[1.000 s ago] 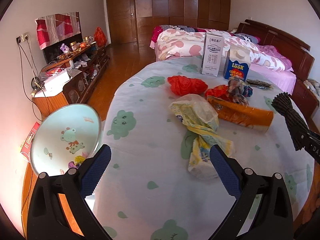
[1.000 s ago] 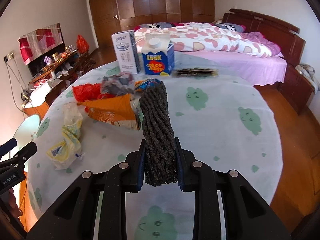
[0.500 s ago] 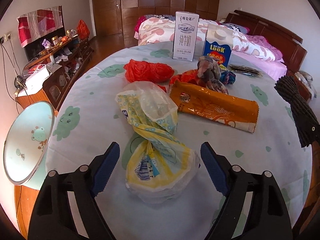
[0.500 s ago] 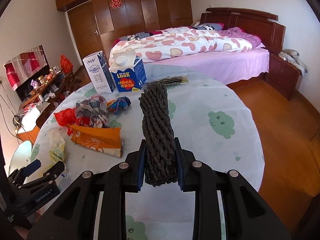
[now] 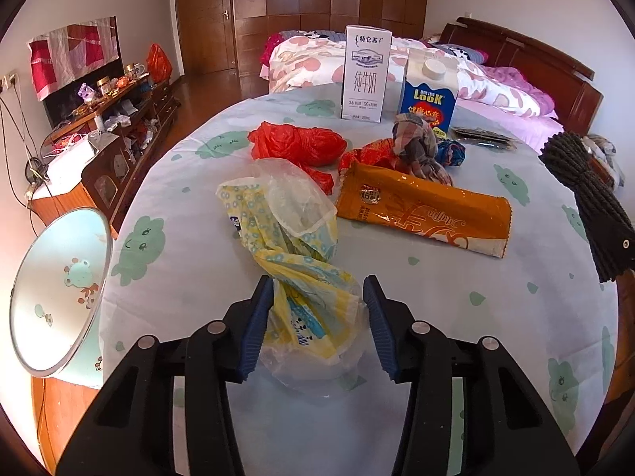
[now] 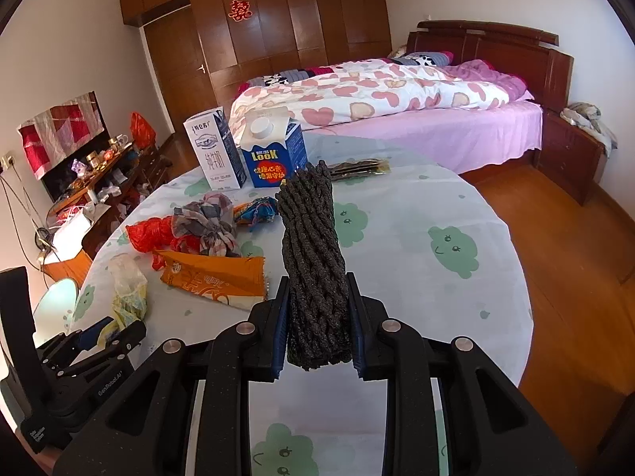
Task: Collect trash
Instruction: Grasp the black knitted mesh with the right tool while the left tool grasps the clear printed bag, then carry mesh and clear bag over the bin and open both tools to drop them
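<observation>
Left wrist view: the left tongs (image 5: 317, 309) straddle the twisted yellow-and-clear plastic bag (image 5: 293, 246) lying on the round worktop with a pale cloth printed with green clouds (image 5: 166, 182). Its jaws have just been closing; the left pad touches the bag's twisted neck, while the right pad stands just beside the plastic, so the grip is not yet firm. Beyond the bag lie a crumpled red plastic bag (image 5: 295, 143), a flat orange snack wrapper (image 5: 420, 212) and a knotted grey checked rag (image 5: 416, 146). Farther back a tall white milk carton (image 5: 366, 73) and a blue carton with a white cap (image 5: 428, 93) stand upright, side by side. A round mint-coloured lid with a frog picture (image 5: 59, 289) leans off the worktop's left edge.

Right wrist view: the right tongs (image 6: 317, 317) are clenched on a bundle of dark braided cord (image 6: 311, 254), which stands up out of the jaws above the worktop. The yellow bag sits at far left, by the left tongs
</observation>
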Action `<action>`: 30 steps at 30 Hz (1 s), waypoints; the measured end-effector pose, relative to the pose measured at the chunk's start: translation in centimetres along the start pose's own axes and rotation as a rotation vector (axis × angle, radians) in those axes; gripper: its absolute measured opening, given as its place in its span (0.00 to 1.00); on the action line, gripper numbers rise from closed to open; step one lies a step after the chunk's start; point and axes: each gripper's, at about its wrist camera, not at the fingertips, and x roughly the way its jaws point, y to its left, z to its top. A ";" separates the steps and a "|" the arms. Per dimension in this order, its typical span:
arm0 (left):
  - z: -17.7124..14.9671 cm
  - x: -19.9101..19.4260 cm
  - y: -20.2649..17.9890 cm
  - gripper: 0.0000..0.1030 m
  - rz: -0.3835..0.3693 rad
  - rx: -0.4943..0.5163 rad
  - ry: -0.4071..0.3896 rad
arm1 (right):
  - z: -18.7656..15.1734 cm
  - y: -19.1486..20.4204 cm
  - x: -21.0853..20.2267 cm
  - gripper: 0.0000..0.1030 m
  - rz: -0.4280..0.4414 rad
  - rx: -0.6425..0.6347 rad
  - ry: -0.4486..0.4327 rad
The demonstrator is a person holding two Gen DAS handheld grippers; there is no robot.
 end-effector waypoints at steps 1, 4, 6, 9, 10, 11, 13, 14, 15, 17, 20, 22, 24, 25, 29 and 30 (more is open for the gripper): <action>0.1 -0.2 0.2 0.45 0.004 -0.002 -0.005 | 0.0 0.2 -0.1 0.26 0.004 -0.004 -0.002; 0.1 -0.9 1.0 0.43 0.014 -0.008 -0.021 | -0.1 0.9 -0.3 0.26 0.013 -0.010 -0.006; 0.1 -1.5 1.4 0.43 0.016 -0.013 -0.031 | -0.2 1.4 -0.5 0.26 0.023 -0.016 -0.012; 0.2 -2.4 1.8 0.43 0.036 -0.003 -0.052 | -0.2 2.2 -0.9 0.26 0.036 -0.027 -0.019; 0.2 -2.7 1.9 0.43 0.044 -0.001 -0.060 | -0.2 2.5 -0.9 0.26 0.039 -0.030 -0.021; 0.2 -3.0 2.1 0.43 0.048 -0.002 -0.066 | -0.2 2.8 -1.0 0.26 0.043 -0.036 -0.022; 0.3 -3.6 2.5 0.43 0.059 -0.004 -0.075 | -0.3 3.6 -1.2 0.26 0.053 -0.049 -0.023; 0.3 -3.8 2.6 0.43 0.063 -0.004 -0.080 | -0.3 3.8 -1.3 0.26 0.056 -0.051 -0.024; 0.3 -4.1 2.8 0.43 0.069 -0.003 -0.085 | -0.3 4.2 -1.4 0.26 0.061 -0.055 -0.024; 0.2 -4.6 3.1 0.43 0.078 -0.003 -0.094 | -0.4 4.9 -1.5 0.26 0.070 -0.065 -0.024; 0.2 -5.4 3.8 0.43 0.090 -0.011 -0.105 | -0.4 5.7 -1.7 0.26 0.080 -0.078 -0.026; 0.2 -5.8 4.3 0.43 0.097 -0.017 -0.113 | -0.5 6.4 -1.8 0.26 0.089 -0.088 -0.028; 0.2 -6.3 4.7 0.43 0.102 -0.023 -0.122 | -0.5 7.0 -1.9 0.26 0.095 -0.099 -0.029; 0.2 -6.4 4.8 0.43 0.104 -0.024 -0.126 | -0.5 7.2 -1.9 0.26 0.097 -0.101 -0.028; 0.0 -7.1 5.6 0.43 0.102 -0.037 -0.136 | -0.6 8.3 -2.2 0.26 0.111 -0.115 -0.028; 0.0 -7.2 5.8 0.43 0.101 -0.040 -0.138 | -0.6 8.6 -2.3 0.26 0.114 -0.121 -0.029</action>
